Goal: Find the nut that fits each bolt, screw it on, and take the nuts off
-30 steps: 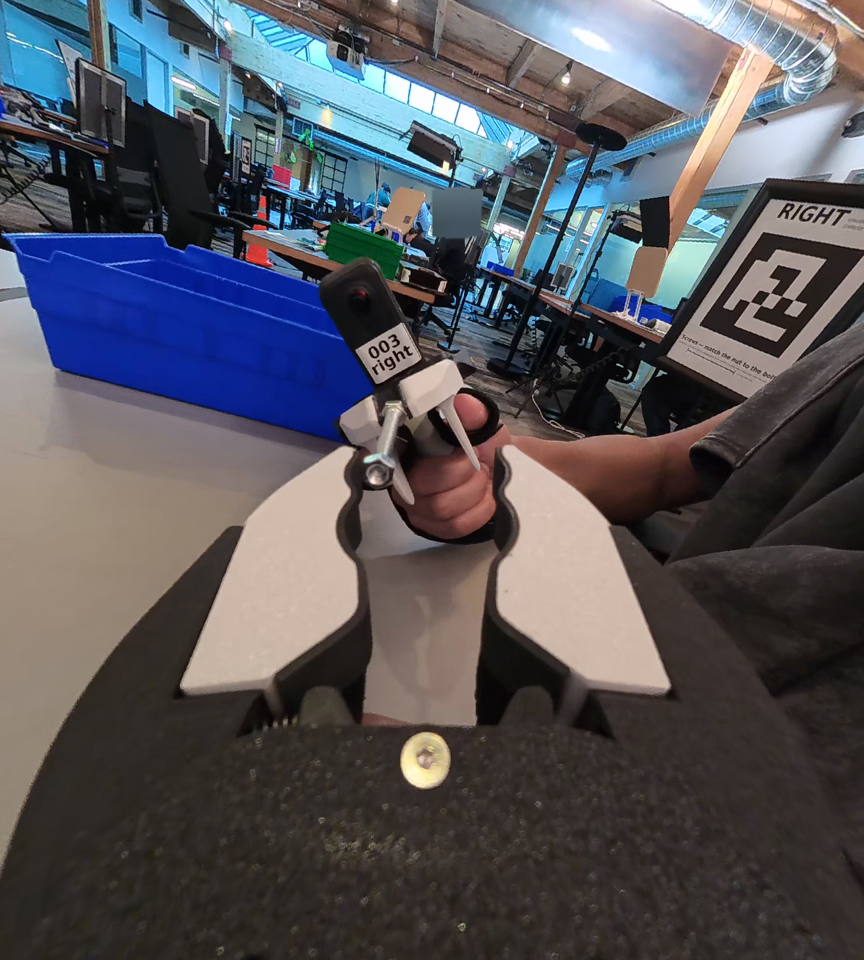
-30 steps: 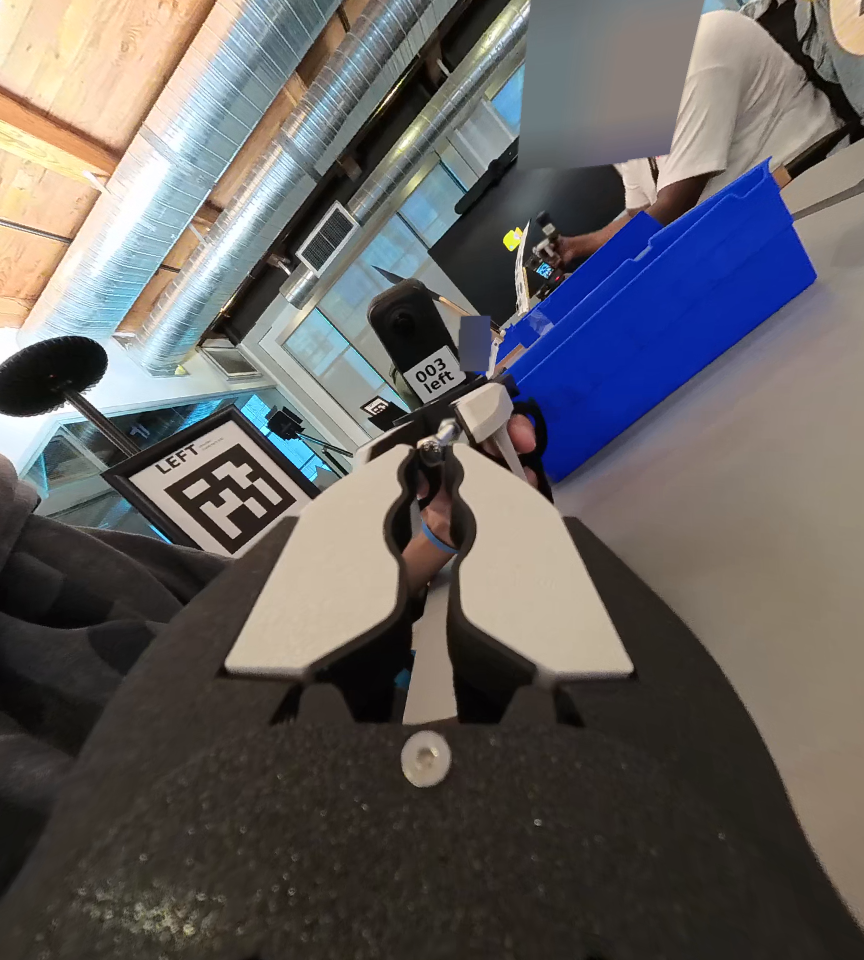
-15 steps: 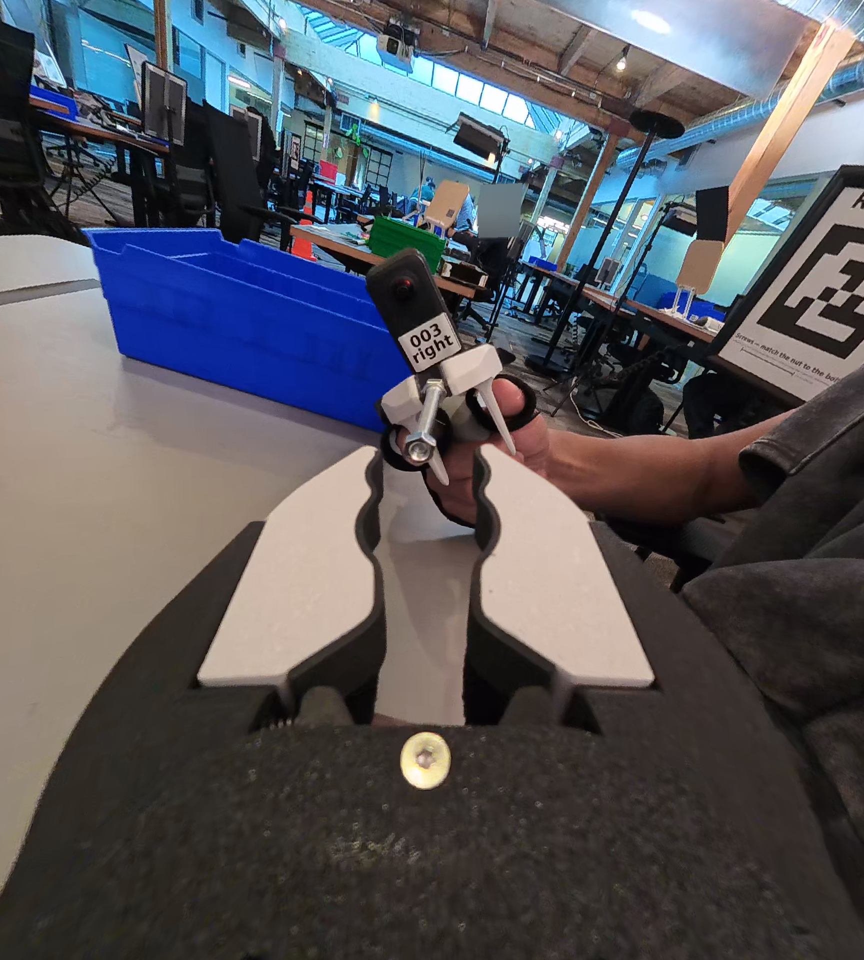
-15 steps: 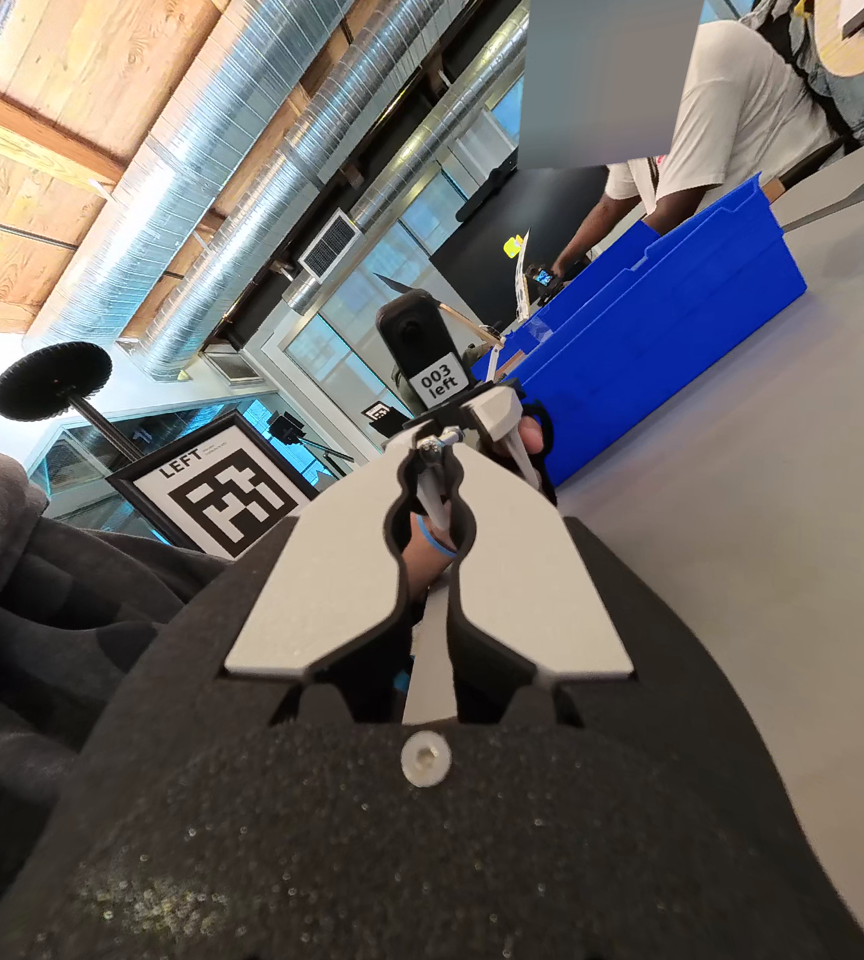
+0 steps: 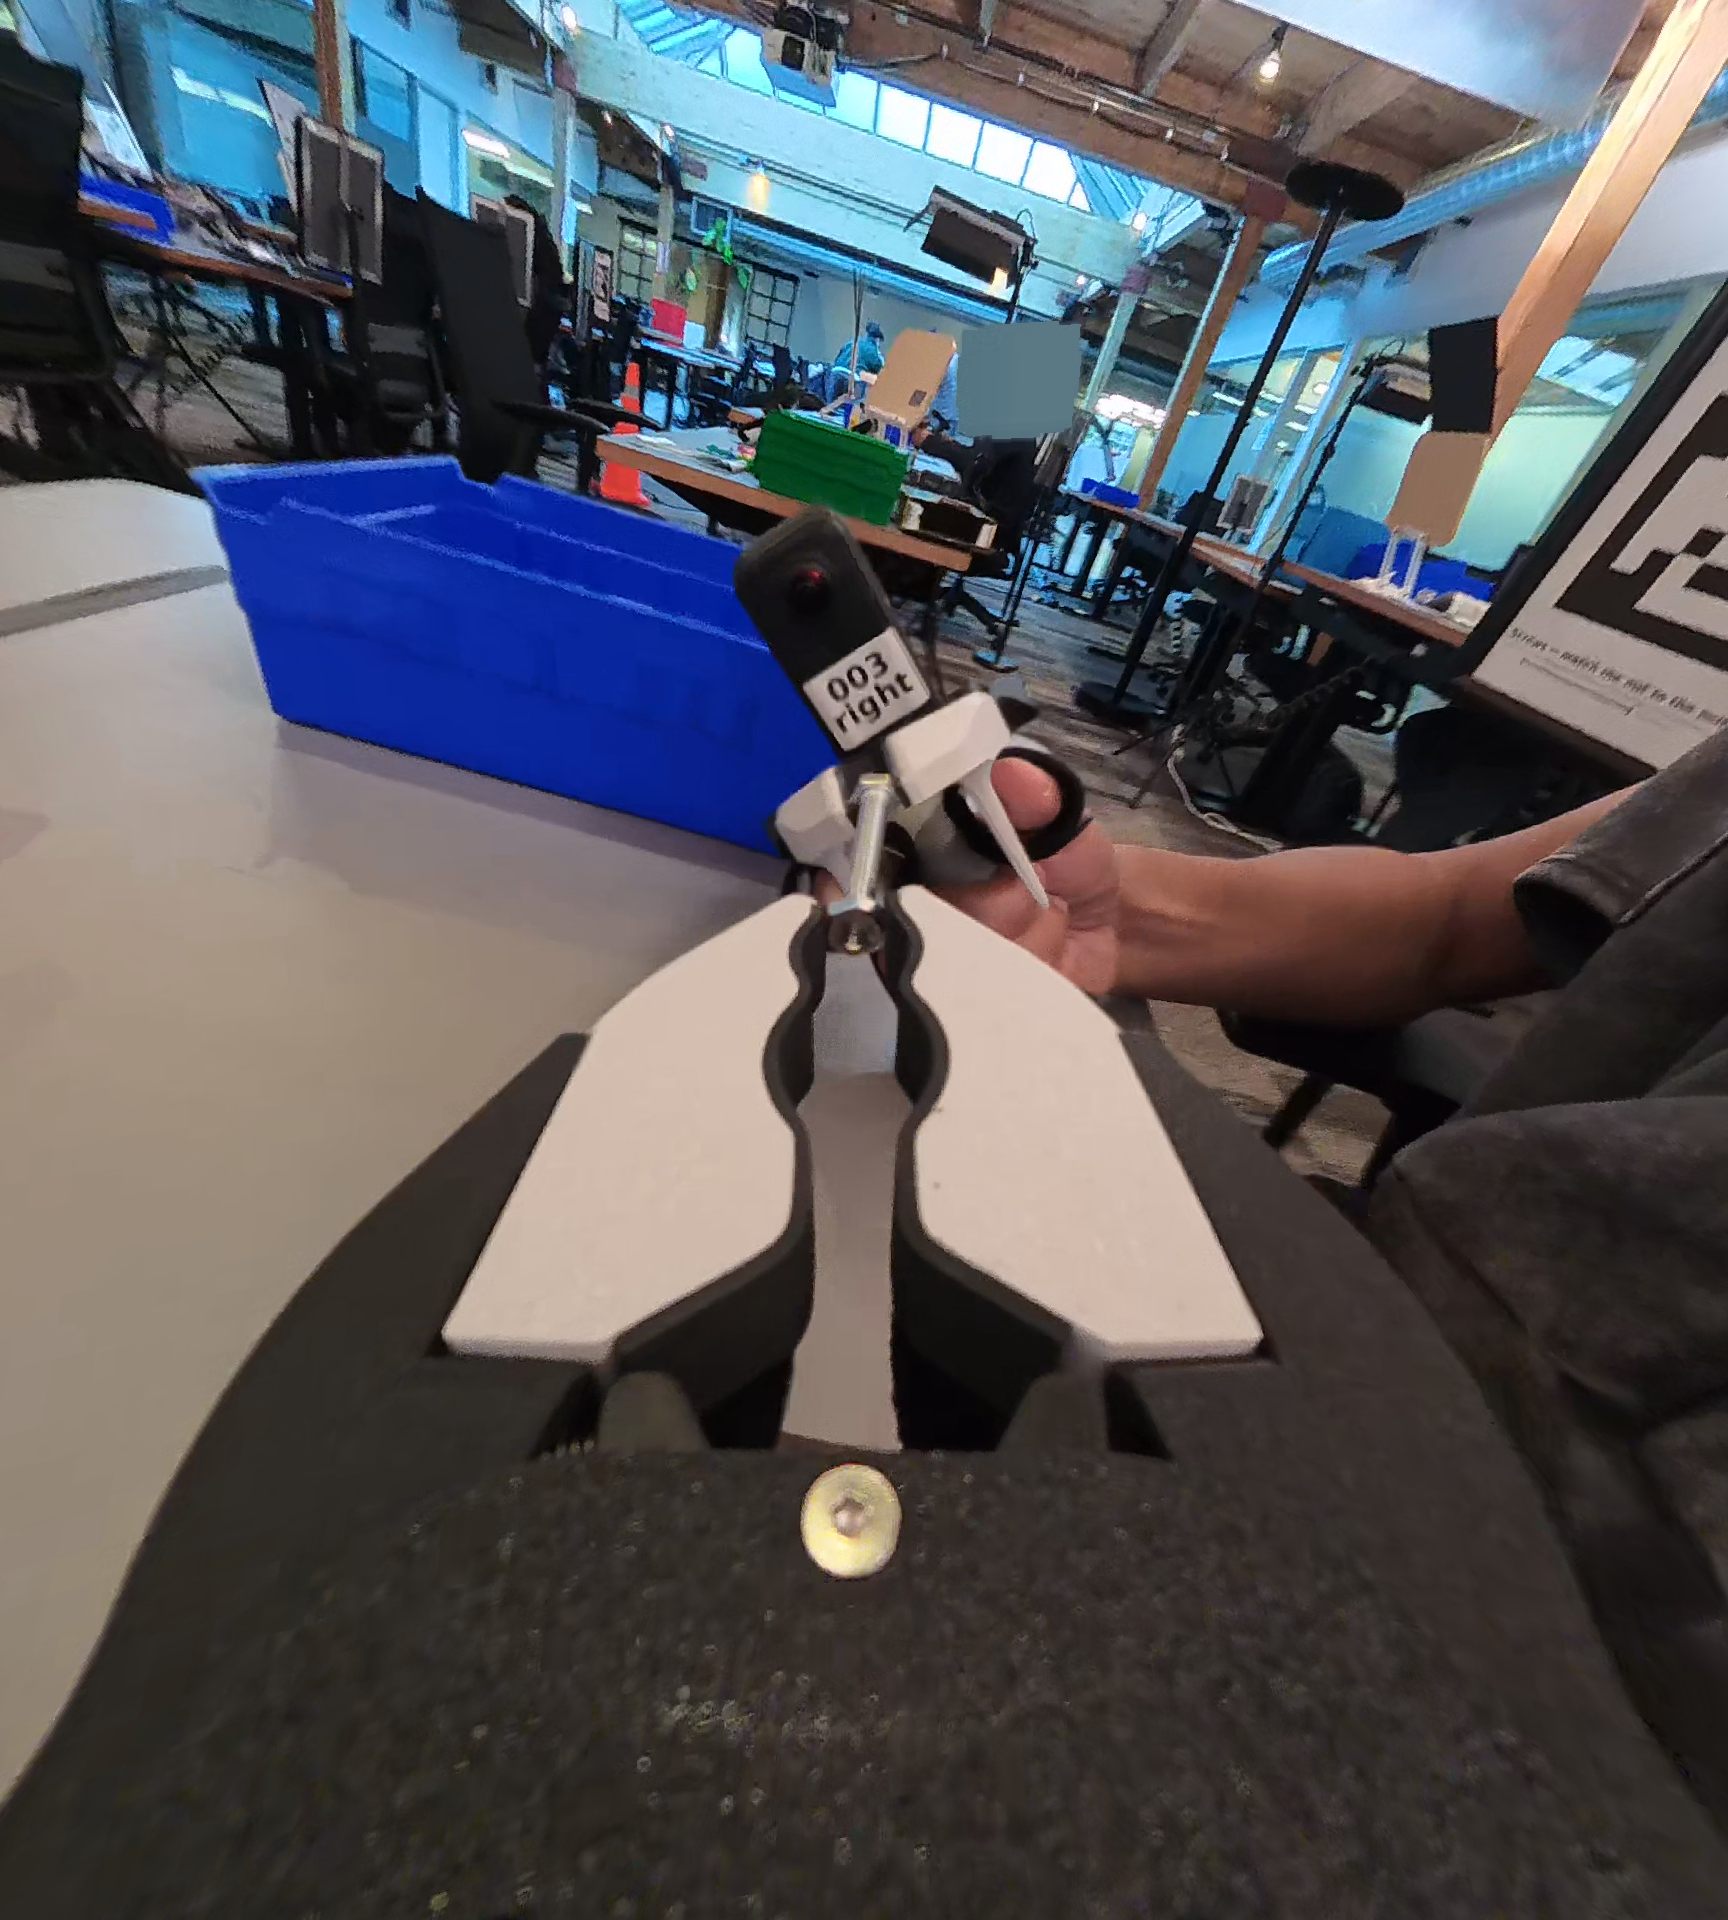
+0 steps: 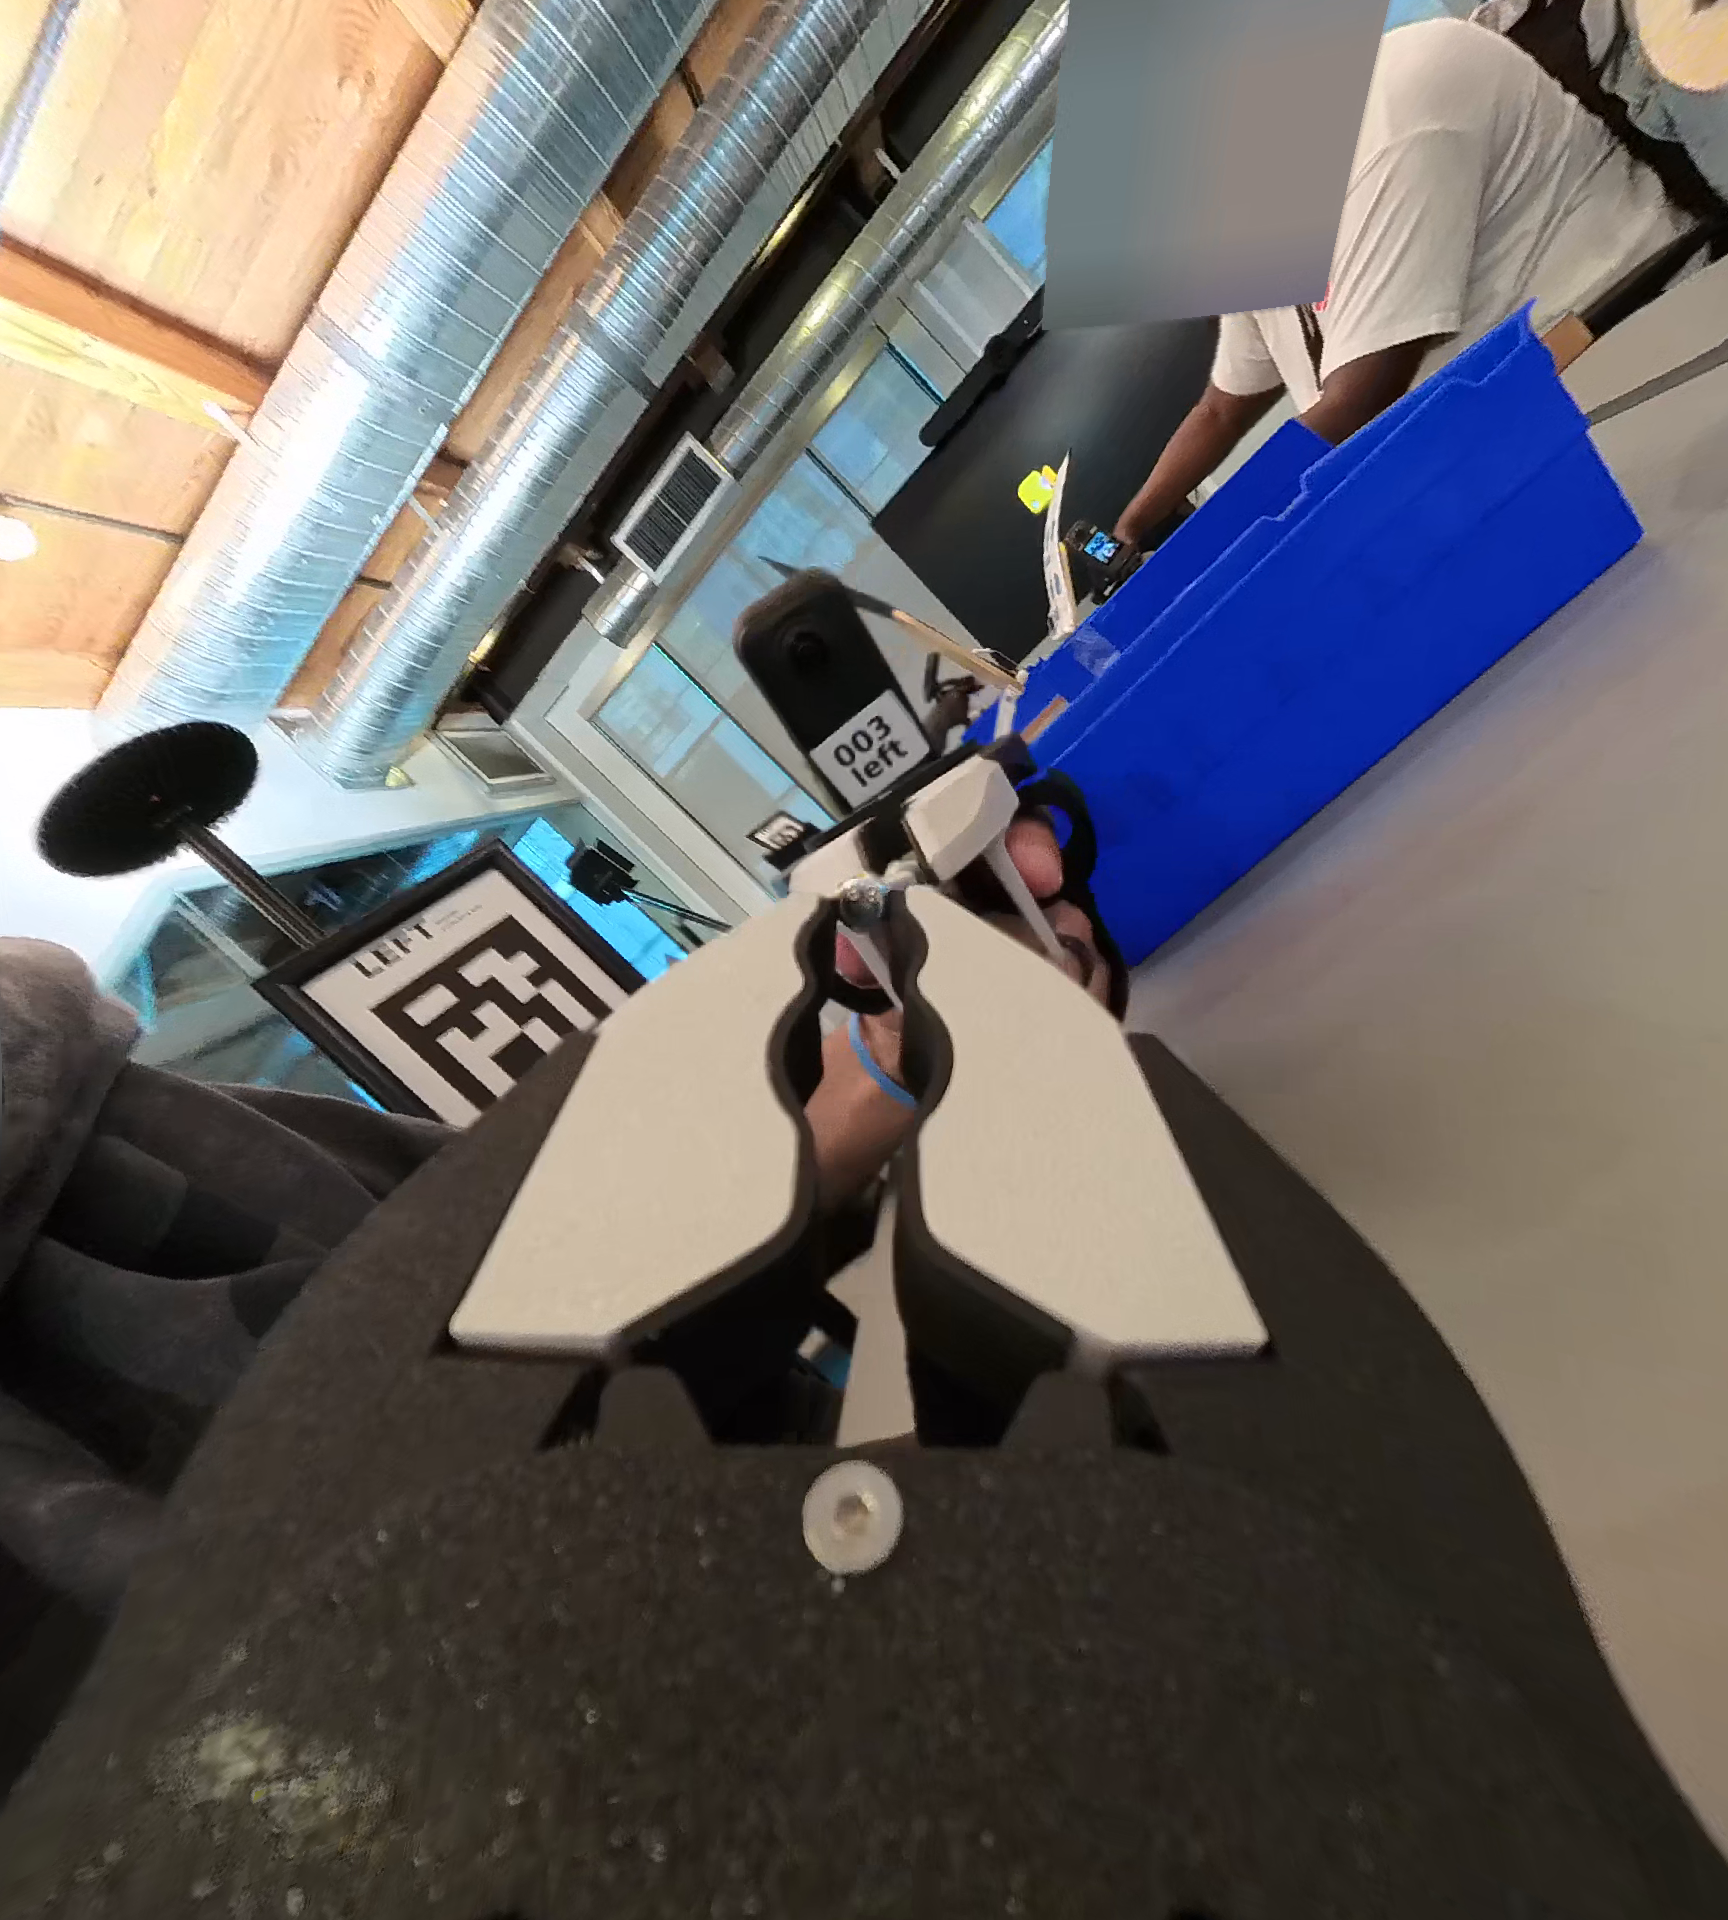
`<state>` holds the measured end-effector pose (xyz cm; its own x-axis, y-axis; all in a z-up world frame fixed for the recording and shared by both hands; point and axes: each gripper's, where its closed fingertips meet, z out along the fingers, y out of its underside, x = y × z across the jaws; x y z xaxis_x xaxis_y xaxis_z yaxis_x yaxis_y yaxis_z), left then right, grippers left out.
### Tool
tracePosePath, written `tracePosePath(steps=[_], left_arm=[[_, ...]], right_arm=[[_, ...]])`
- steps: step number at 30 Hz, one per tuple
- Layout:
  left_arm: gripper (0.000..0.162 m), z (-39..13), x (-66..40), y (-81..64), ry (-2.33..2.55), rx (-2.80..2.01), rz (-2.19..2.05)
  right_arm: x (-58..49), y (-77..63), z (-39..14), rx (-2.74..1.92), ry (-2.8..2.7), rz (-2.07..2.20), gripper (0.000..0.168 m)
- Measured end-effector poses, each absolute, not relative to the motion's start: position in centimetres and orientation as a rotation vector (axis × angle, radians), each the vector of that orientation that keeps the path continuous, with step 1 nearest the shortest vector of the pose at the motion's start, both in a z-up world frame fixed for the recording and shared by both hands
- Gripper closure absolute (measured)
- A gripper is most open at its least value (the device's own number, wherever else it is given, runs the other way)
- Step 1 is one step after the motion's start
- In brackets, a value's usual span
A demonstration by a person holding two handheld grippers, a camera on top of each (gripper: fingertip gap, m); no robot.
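In the left wrist view, my left gripper (image 5: 855, 920) is shut on a small silver nut (image 5: 852, 932) at the end of a silver bolt (image 5: 870, 831). My right gripper (image 5: 875, 795), held in a hand, faces me and clamps the bolt's far end, with the shaft pointing at my left fingertips. In the right wrist view, my right gripper (image 6: 865, 902) is shut on the bolt (image 6: 868, 909). The left gripper (image 6: 886, 862) meets it tip to tip just beyond. Both are held above the grey table (image 5: 164, 935).
A blue bin (image 5: 527, 623) stands on the table behind the grippers, and also shows in the right wrist view (image 6: 1359, 675). Framed marker signs stand at the right (image 5: 1722, 520) and at the left (image 6: 465, 997). A person in a white shirt (image 6: 1442, 187) is behind the bin. My left and right fingertips are right by each other.
My left gripper's jaws have narrowed from wide open and moved forward until they closed on the nut at the bolt's end. The right gripper has kept hold of the bolt.
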<state>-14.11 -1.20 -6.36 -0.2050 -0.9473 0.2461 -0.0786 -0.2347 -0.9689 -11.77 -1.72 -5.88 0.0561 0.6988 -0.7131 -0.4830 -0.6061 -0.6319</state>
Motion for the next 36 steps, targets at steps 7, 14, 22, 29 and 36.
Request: tracePosePath(steps=[7, 14, 22, 29, 36], left_arm=[[0.152, -6.4, -14.2, -1.0, 1.409, -1.136, -1.046], [0.152, -6.5, -14.3, -0.9, 1.445, -1.065, -0.865], [0.152, -5.9, -15.0, -1.6, 1.449, -1.154, -1.127], [0.152, -6.4, -15.0, -2.4, 1.493, -1.182, -1.202], [0.152, -6.7, -14.8, -2.6, 1.507, -1.177, -1.182]], right_arm=[[-11.7, -1.2, -6.0, -1.446, 0.004, 1.928, 0.158], [-11.9, -1.3, -5.9, -1.475, 0.045, 1.959, 0.160], [-12.6, -2.2, -5.7, -1.540, -0.270, 1.722, 0.152], [-12.2, -3.2, -7.1, -1.573, -0.731, 1.090, 0.136], [-11.9, -2.9, -7.1, -1.589, -0.646, 1.244, 0.145]])
